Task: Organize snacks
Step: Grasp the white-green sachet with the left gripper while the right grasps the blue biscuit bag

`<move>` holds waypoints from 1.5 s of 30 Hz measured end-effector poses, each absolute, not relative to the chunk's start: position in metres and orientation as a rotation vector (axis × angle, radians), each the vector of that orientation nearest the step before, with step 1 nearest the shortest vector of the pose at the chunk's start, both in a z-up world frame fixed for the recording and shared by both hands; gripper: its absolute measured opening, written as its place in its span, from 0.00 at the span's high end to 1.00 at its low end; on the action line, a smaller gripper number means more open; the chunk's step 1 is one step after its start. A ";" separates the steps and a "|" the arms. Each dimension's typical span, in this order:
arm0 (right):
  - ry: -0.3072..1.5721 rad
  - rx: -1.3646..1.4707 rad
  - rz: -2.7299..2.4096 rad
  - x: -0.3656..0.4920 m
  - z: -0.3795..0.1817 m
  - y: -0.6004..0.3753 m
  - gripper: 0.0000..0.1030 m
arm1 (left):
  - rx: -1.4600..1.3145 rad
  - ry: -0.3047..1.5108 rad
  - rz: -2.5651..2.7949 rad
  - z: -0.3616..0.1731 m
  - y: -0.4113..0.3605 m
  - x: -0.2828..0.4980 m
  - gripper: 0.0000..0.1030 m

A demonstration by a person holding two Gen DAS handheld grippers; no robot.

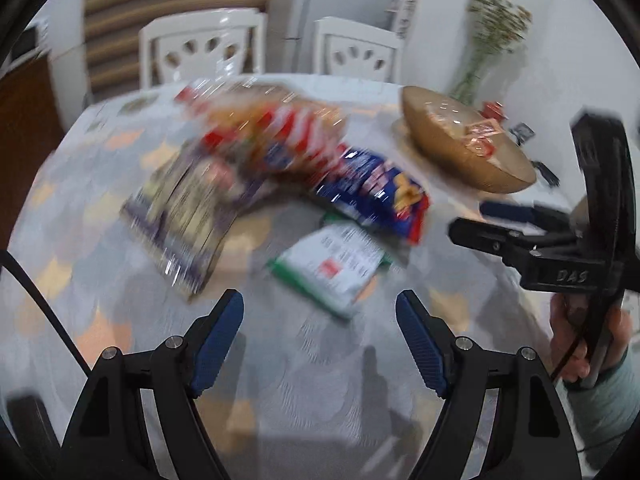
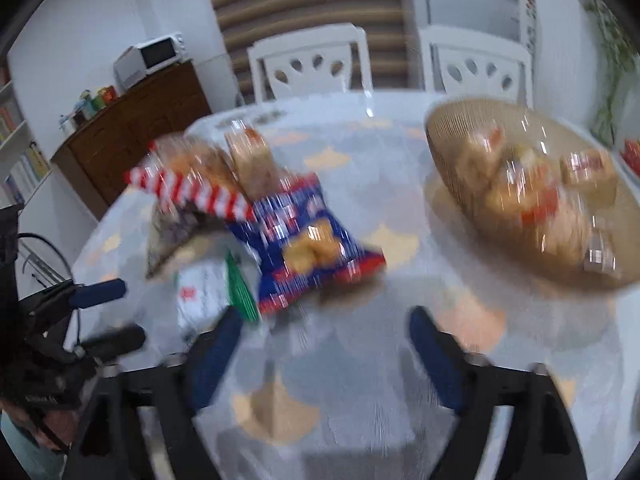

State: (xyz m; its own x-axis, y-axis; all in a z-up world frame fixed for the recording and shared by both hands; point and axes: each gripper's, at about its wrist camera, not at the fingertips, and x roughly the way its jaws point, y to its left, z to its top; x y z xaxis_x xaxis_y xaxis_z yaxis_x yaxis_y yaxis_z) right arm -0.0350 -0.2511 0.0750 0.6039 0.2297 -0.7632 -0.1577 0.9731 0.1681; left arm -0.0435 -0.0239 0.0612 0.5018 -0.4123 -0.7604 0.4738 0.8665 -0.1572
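Observation:
Several snack packets lie in a loose pile on the round table (image 1: 304,360). A blue and red packet (image 1: 376,192) (image 2: 312,244), a white and green packet (image 1: 332,268) (image 2: 204,292), a red and white striped packet (image 1: 288,136) (image 2: 188,192) and a purple packet (image 1: 184,216) show, all blurred. A tan woven basket (image 1: 452,148) (image 2: 448,160) holds small wrapped snacks (image 2: 516,184). My left gripper (image 1: 320,344) is open and empty, just short of the white and green packet. My right gripper (image 2: 324,356) is open and empty, near the blue packet; it also shows in the left wrist view (image 1: 480,220).
Two white chairs (image 1: 204,48) (image 1: 356,52) stand behind the table. A vase of flowers (image 1: 488,40) stands by the basket. A wooden sideboard (image 2: 128,132) with a microwave (image 2: 152,56) is at the far left. The left gripper shows at the left edge (image 2: 108,312).

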 end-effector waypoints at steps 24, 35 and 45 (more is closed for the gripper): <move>0.992 0.043 0.347 0.049 0.029 -0.231 0.33 | 0.183 0.958 -0.647 0.024 -0.061 -0.010 0.27; 0.981 0.064 0.304 0.006 0.032 -0.243 0.42 | 0.181 0.938 -0.618 0.027 -0.063 -0.031 0.46; 0.968 0.052 0.257 -0.049 0.034 -0.265 0.42 | 0.140 0.937 -0.610 0.027 -0.051 -0.060 0.46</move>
State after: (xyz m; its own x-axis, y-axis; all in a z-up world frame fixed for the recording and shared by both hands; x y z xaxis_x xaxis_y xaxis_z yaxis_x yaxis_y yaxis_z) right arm -0.0487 -0.2652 0.0341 0.5391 0.2392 -0.8076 -0.1926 0.9684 0.1583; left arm -0.0601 -0.0513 0.0272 0.4387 -0.4297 -0.7892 0.5478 0.8241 -0.1442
